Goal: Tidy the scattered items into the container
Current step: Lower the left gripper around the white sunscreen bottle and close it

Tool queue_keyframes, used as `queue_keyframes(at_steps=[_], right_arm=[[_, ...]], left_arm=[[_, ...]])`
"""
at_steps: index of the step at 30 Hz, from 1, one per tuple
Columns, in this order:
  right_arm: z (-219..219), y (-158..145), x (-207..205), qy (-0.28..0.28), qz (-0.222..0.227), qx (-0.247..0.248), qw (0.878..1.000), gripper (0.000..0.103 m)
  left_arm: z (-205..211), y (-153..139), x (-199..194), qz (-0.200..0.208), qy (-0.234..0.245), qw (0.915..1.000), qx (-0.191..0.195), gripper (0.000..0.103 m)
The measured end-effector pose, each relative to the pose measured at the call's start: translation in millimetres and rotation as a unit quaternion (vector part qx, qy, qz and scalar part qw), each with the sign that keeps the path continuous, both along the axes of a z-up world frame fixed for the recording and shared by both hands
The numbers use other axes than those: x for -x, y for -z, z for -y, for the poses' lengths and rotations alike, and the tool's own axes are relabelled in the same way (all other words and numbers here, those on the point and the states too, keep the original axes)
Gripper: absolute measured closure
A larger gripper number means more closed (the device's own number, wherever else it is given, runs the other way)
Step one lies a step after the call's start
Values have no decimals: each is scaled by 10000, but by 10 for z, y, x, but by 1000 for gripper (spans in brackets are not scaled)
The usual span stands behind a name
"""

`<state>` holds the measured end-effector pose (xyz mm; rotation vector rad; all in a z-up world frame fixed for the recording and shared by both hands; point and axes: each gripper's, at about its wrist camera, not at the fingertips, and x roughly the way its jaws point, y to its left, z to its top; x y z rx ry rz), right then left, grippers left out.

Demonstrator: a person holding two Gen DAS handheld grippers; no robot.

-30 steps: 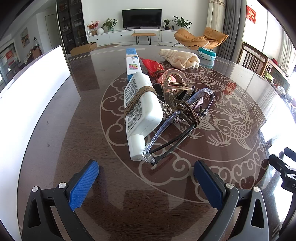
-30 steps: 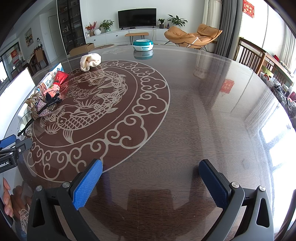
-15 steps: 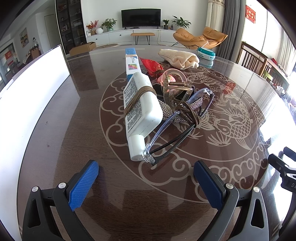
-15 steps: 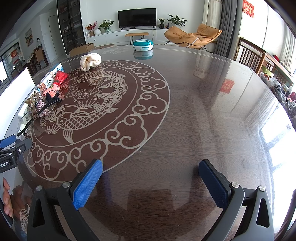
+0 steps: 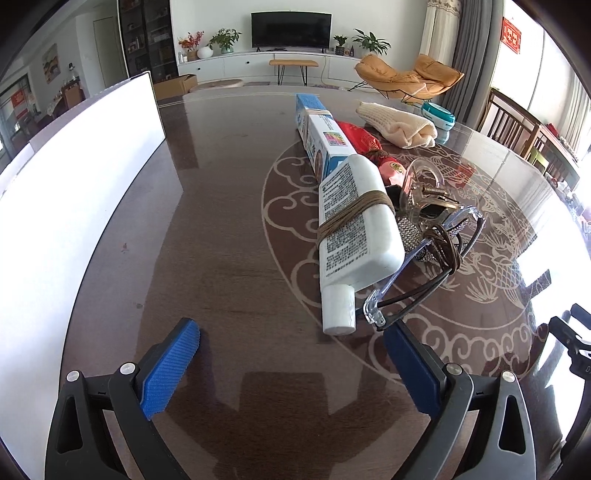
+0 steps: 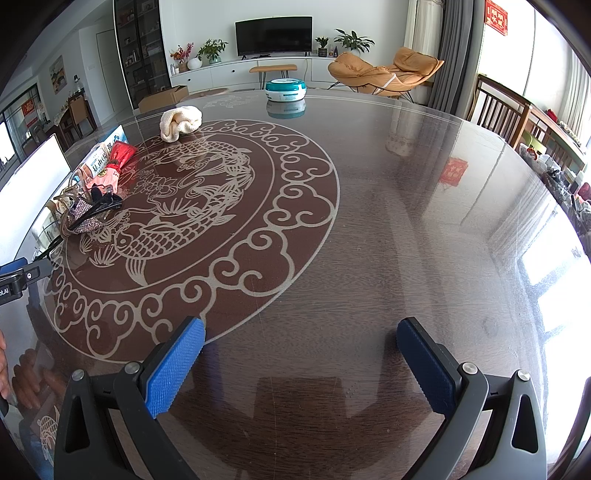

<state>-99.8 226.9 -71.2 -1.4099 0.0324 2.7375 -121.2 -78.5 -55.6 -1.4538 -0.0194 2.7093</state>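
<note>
Left gripper (image 5: 291,332) and right gripper (image 6: 301,332), both wide open and empty, hover over bare table (image 6: 388,221). The white bottle (image 5: 356,236), just ahead of the left gripper's right finger, lies apart from the white container (image 5: 70,206). Beyond the bottle lie glasses (image 5: 428,258), a blue box (image 5: 321,133) and a towel (image 5: 399,125).

Small black print on white bottle (image 5: 354,225): too tiny to read. Big Chinese letters on side of blue and white box (image 6: 101,160): not clear enough to read. Colourful square label on top of same box. White letters "LAI" on black left gripper part at picture edge (image 6: 7,291). Gold Chinese letters on red wall sign (image 6: 496,12): too blurry to read.
</note>
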Motion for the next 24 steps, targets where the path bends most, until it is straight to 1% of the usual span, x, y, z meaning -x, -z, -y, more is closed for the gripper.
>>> queue_keyframes(at_steps=[2,5,8,10,13,16,17,19,21,24], right_arm=[[0,0,0,0,0,0,10000,0],[0,0,0,0,0,0,10000,0],[2,0,-1,0,0,1,10000,0],[-1,0,-2,0,0,0,10000,0],[1,1,-2,-1,0,1,10000,0],[0,0,-2,-1,0,0,10000,0],[0,1,-2,-1,0,0,10000,0],[0,1,-2,-1,0,1,10000,0],[0,1,-2,-1,0,0,10000,0],[1,1,-2,-1,0,0,10000,0]], left_arm=[[44,-34,-58,-10,93,9998,-191,2],[53,-181,-92,-218,206,9984,-481,2],[-8,-367,8,-444,257,9975,-477,2],[-40,-421,128,-473,261,9973,-504,2],[-89,-385,351,-380,279,9975,-524,2],[-104,-274,532,-197,208,9989,-362,2],[-69,-248,560,-167,117,9993,-310,2],[64,-231,576,-165,-118,9989,-432,1],[184,-223,562,-139,-365,9984,-410,2],[262,-189,548,-48,-323,9989,-323,2]])
